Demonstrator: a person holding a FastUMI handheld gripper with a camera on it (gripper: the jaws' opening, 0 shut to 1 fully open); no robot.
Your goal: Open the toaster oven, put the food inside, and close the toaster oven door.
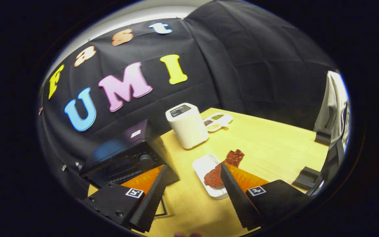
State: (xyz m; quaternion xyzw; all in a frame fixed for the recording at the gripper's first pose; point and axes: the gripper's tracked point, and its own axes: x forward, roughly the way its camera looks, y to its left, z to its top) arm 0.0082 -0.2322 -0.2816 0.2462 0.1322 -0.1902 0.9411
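Toaster oven (123, 161) dark and low on the yellow bench (275, 138), just ahead of the left finger, knob facing forward; door apparently not yet lowered, though too much hidden behind the finger to say for certain. Food, a reddish-brown cutlet-shaped piece (224, 168), lying to the right of the oven, partly on a small white tray (204, 166) and partly overhanging onto bare bench, its near end tucked behind the tip of the right finger. Gripper (194, 171) spread wide with nothing held, fingers apart with open bench between them and pressing on nothing. White box-shaped appliance (188, 126) standing upright behind the oven and to its right, well beyond the fingers; farther back from the oven, a flat white card or palette with small coloured patches (217, 121). Two small dark blocks (306, 177) far to the right of the oven near the bench edge, and pale cloth, possibly a sleeve or garment (336, 105), beyond them. Task judged barely begun: food outside the oven, nothing gripped, so opening, loading and closing all appear left to do. Likely first call: reaching toward the oven door, with care needed later for the limp overhang of the food when lifting it off the tray.
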